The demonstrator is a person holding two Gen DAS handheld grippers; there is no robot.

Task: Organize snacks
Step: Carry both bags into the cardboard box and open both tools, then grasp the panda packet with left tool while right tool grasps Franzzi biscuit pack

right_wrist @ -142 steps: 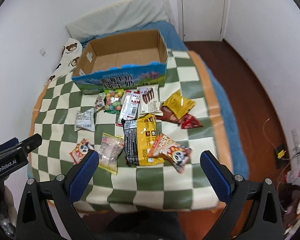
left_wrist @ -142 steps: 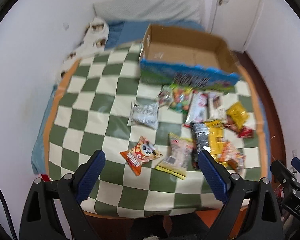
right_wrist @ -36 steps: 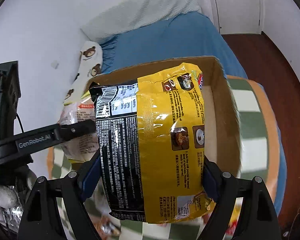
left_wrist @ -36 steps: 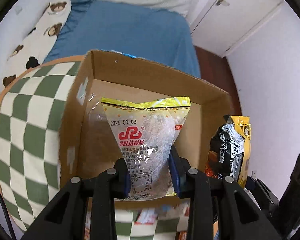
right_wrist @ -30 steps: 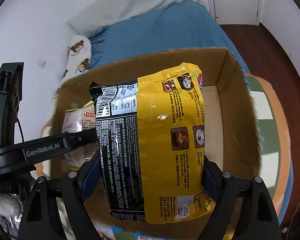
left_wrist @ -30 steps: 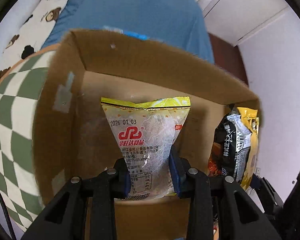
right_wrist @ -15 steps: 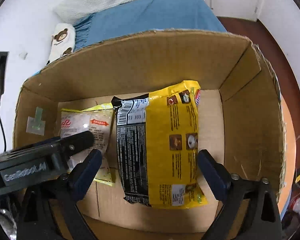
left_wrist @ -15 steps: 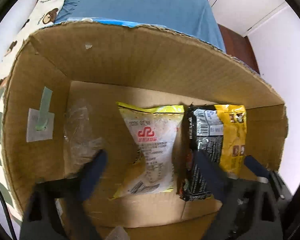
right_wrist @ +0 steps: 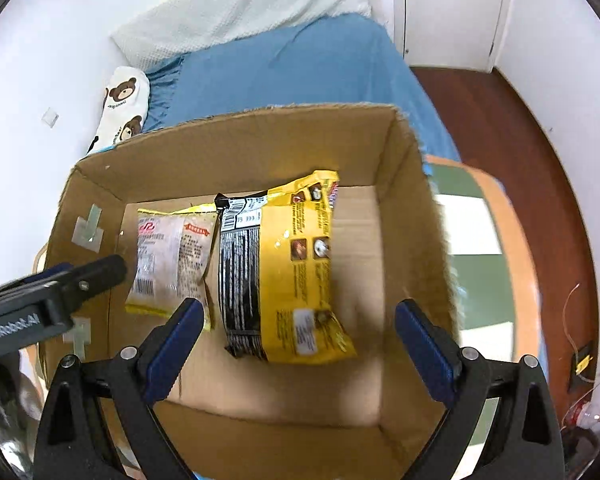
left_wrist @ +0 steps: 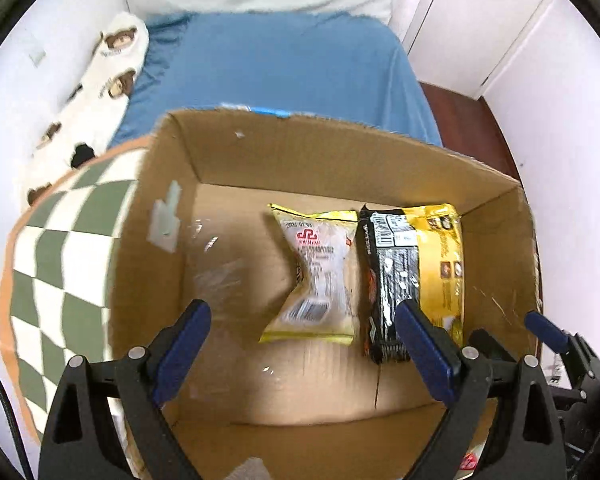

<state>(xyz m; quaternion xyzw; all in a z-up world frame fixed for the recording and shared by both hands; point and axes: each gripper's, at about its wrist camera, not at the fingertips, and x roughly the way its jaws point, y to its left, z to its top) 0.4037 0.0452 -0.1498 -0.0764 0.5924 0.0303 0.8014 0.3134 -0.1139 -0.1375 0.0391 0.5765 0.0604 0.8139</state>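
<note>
A cardboard box (left_wrist: pixel 364 156) stands on the checked cloth, seen also in the right wrist view (right_wrist: pixel 260 152). On its floor lie a clear yellow-edged snack bag (left_wrist: pixel 316 276) and, to its right, a black and yellow packet (left_wrist: pixel 412 276). Both also show in the right wrist view, the clear bag (right_wrist: pixel 172 260) and the packet (right_wrist: pixel 280 276). My left gripper (left_wrist: pixel 300 344) is open and empty above the box floor. My right gripper (right_wrist: pixel 296 340) is open and empty above the packet. The left gripper's finger (right_wrist: pixel 96 276) shows at the right view's left edge.
The box sits on a green and white checked cloth (left_wrist: pixel 60 240) over a blue bed (left_wrist: pixel 280 68). A bear-print pillow (left_wrist: pixel 96 92) lies at the left by the wall. A white door (right_wrist: pixel 452 8) and dark wood floor (right_wrist: pixel 520 152) lie to the right.
Both grippers have opened and let go of their bags, which now lie flat on the box floor. Both grippers have drawn back and up a little from the box.
</note>
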